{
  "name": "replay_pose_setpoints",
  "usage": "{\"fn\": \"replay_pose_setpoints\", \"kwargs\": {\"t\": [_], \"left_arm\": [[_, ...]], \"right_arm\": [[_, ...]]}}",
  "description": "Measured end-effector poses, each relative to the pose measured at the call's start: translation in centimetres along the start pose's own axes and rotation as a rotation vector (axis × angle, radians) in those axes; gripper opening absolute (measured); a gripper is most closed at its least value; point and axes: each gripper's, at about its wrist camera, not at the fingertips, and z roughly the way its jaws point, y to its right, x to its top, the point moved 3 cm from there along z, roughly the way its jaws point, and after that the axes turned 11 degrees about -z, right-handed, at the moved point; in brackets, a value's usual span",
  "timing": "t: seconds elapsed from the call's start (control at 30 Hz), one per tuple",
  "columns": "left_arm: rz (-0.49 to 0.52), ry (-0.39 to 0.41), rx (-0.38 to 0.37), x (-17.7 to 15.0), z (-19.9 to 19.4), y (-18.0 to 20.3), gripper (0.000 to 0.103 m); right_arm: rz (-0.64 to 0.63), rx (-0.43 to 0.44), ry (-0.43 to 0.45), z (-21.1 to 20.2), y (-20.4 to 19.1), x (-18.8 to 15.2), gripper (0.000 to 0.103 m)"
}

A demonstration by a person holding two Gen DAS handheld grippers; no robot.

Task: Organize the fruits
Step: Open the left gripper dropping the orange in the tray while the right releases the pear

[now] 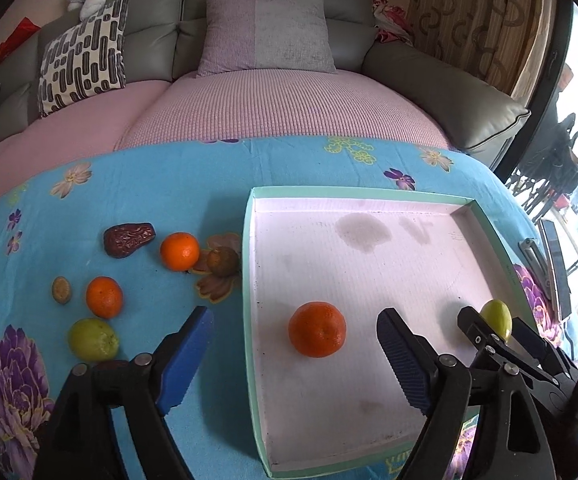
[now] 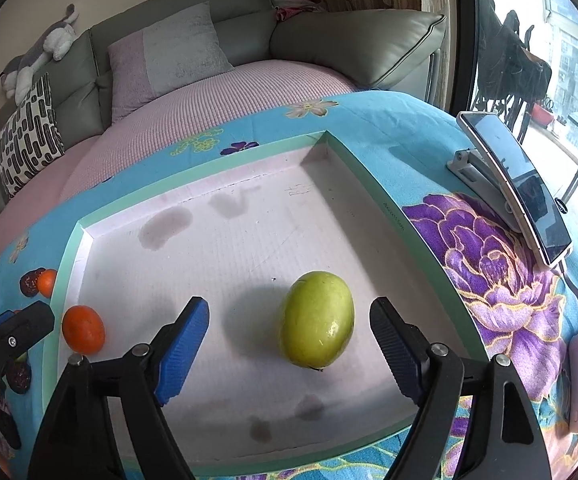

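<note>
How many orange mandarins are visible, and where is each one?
3. One mandarin lies inside the tray. The second mandarin sits on the blue cloth beside the date. The third mandarin is nearer, above the green fruit. The tools may hide others.

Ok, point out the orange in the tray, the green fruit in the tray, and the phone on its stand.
orange [image 1: 317,329], left wrist view, middle of its skin.
green fruit [image 2: 317,319], right wrist view, middle of its near side.
phone [image 2: 523,184], right wrist view, middle of its dark screen.
</note>
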Motion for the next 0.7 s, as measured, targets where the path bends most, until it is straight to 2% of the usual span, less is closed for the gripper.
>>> {"fn": "replay_pose_setpoints", "kwargs": {"t": [0.07,0.2,0.53,0.7], "left_arm": [[-0.022,0.028,0.03,0.5,-0.4,-1.3,0.1],[-0.078,0.06,0.075,1.1,-0.7,-4.1,0.103],[-0.134,0.206,0.173,0.9,-3.1,-10.0,0.103],[-0.166,0.216,0.2,0.8,-4.2,-12.7,0.103]], "right_arm": [[-0.009,-0.004,0.01,0.0,-0.3,0.1,0.091],[-0.012,0.0,0.04,-0.3,-0.6,0.3,0.093],[-0.044,0.028,0.162,-2.2,-2.9,1.0,0.093],[-0.027,0.047,0.165,-2.6,-3.6,1.3,0.093]]}}
